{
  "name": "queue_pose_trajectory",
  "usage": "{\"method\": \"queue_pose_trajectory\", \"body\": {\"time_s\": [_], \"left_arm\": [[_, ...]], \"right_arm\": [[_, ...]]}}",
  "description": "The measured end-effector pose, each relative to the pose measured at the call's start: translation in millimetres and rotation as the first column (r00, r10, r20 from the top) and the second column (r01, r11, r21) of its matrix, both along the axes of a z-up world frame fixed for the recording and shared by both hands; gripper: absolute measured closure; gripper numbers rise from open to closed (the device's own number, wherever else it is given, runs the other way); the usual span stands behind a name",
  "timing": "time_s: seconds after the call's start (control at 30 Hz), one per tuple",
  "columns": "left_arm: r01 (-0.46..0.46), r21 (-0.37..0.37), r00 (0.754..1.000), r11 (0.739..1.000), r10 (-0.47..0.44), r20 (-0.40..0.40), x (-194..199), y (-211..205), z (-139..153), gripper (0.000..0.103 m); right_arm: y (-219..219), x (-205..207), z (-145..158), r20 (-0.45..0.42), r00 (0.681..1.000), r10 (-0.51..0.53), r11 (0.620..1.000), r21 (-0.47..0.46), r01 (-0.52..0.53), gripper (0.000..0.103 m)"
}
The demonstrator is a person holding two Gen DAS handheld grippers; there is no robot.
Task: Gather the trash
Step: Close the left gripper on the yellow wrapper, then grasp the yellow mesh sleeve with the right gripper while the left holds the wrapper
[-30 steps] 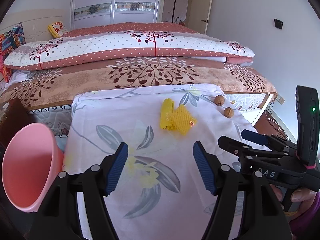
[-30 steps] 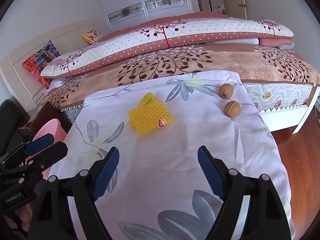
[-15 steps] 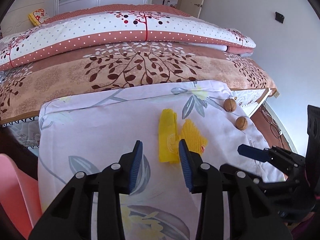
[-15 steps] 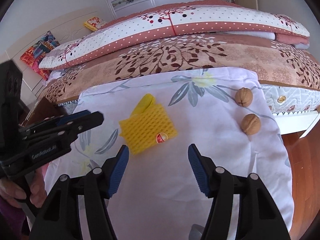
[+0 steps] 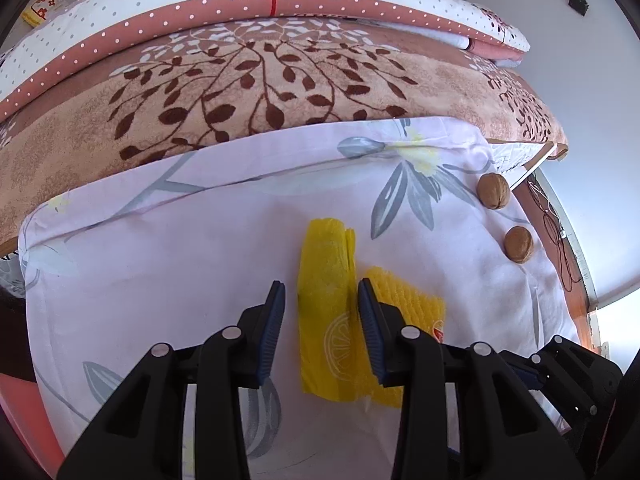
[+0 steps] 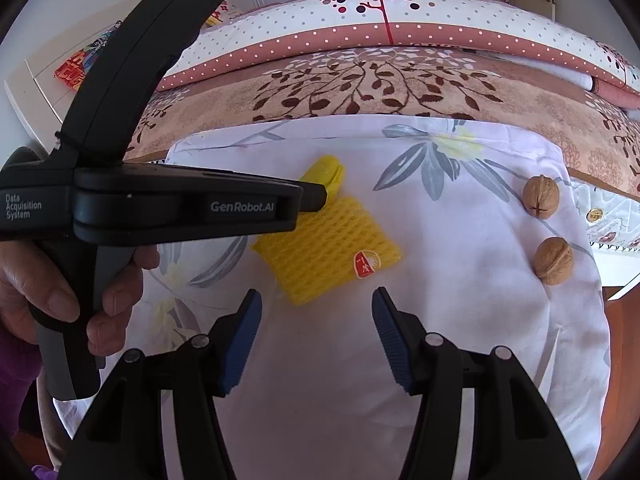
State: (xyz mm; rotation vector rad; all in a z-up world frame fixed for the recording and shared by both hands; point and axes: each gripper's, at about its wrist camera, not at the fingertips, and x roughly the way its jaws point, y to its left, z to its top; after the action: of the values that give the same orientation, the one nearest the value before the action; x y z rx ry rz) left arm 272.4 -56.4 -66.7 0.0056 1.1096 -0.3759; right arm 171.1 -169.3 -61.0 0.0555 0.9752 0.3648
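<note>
A yellow wrapper with a lemon print (image 5: pixel 326 304) lies on the white flowered cloth (image 5: pixel 160 272), partly over a yellow foam net (image 5: pixel 404 304). My left gripper (image 5: pixel 322 332) is open, its blue pads either side of the wrapper, close to it. In the right wrist view the foam net (image 6: pixel 324 248) with its red sticker lies just ahead of my open right gripper (image 6: pixel 316 336); the left gripper body (image 6: pixel 160 204) reaches in from the left and covers part of the wrapper (image 6: pixel 326 174).
Two walnuts (image 5: pixel 493 191) (image 5: pixel 518 244) lie near the cloth's right edge, also in the right wrist view (image 6: pixel 541 197) (image 6: pixel 553 260). A bed with leaf-pattern and dotted quilts (image 5: pixel 256 64) stands behind. A pink bin edge (image 5: pixel 24 412) shows at lower left.
My left gripper has moved forward and down to the yellow wrapper and narrowed its jaws around it. My right gripper has moved closer to the foam net.
</note>
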Motion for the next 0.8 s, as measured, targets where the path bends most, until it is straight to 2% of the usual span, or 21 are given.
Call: {"method": "queue_pose_trajectory", "body": {"time_s": [0.13,0.17,0.2,0.23,0.3,0.6,0.8], "left_arm": [[-0.016,-0.006,1.0,1.0,0.016,0.005,0,0,-6,0.066],[-0.02,-0.008,1.0,1.0,0.02,0.008,-1,0,-6,0.07],[-0.025,-0.018,1.0,1.0,0.025,0.004,-1,1,-6,0.081],[-0.03,-0.037,1.0,0.999,0.03,-0.007,-1,3,-6,0.087],[-0.051,-0.056,0.999,0.997,0.05,-0.009,-2,8,-5,0.09],[-0.101,-0.097,0.994,0.99,0.106,0.04,-24,30,12,0.092],[-0.119,-0.095,0.988,0.988,0.127,0.088,-48,43,27,0.092]], "right_arm": [[-2,1,0,0.001,1.0,-0.003,1.0,0.001,0.003,0.046],[-1,1,1,0.003,1.0,0.0,1.0,-0.001,0.0,0.046],[0,1,1,0.006,1.0,0.003,1.0,-0.004,-0.003,0.046],[2,2,1,0.005,1.0,0.007,1.0,-0.005,-0.007,0.046],[3,2,0,0.004,1.0,0.01,1.0,-0.002,-0.01,0.046],[19,12,-9,-0.026,1.0,0.008,1.0,-0.004,-0.008,0.046],[34,18,-16,-0.002,1.0,-0.008,0.992,-0.123,0.008,0.047]]}}
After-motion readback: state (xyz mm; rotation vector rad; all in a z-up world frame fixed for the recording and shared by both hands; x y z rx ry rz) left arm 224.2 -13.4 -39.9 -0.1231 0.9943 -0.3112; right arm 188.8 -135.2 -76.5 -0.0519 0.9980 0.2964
